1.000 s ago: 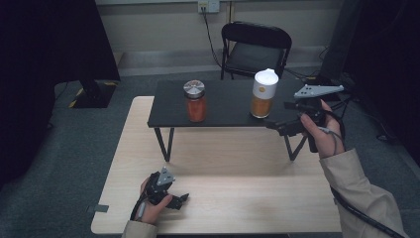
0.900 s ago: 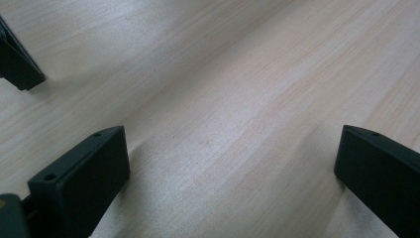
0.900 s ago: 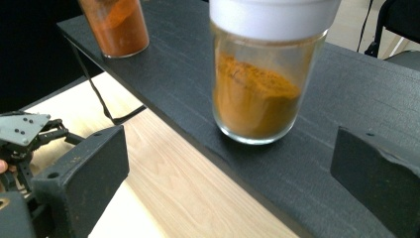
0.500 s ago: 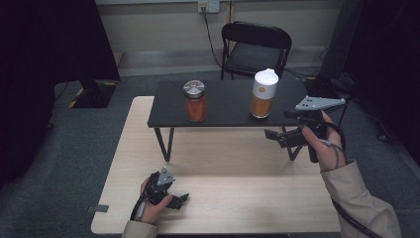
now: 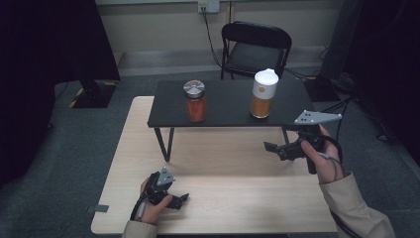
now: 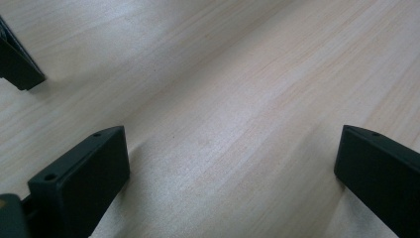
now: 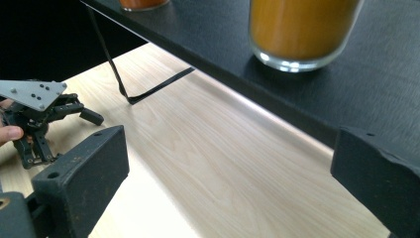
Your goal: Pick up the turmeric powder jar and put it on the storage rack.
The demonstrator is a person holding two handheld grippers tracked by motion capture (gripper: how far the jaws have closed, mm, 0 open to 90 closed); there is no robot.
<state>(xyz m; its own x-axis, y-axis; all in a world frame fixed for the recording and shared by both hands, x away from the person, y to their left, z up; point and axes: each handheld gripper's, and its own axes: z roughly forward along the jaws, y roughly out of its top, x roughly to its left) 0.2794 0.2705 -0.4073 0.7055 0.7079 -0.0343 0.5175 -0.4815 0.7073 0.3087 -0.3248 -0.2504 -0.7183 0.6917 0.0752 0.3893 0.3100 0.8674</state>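
Note:
A low black shelf (image 5: 228, 116) stands on the pale wooden table (image 5: 223, 208). It carries a red jar with a silver lid (image 5: 195, 101) and a white-capped jar of orange stuff (image 5: 263, 93). My right gripper (image 5: 271, 148) hovers in front of the shelf's right end, below the white-capped jar, open and empty. In the right gripper view its jaws (image 7: 228, 173) stand wide apart, with the orange jar (image 7: 302, 29) ahead on the shelf (image 7: 376, 84). My left gripper (image 5: 179, 200) rests near the table's front left, open with bare wood between its jaws (image 6: 230, 173).
A black folding chair (image 5: 255, 47) stands behind the table. The shelf's thin black legs (image 5: 163, 144) come down on the wood, one of them seen in the right gripper view (image 7: 119, 84). The left gripper (image 7: 39, 111) lies far off in that view.
My right gripper has come down and back toward the person, from beside the white-capped jar to in front of the shelf's edge. The left gripper has stayed put.

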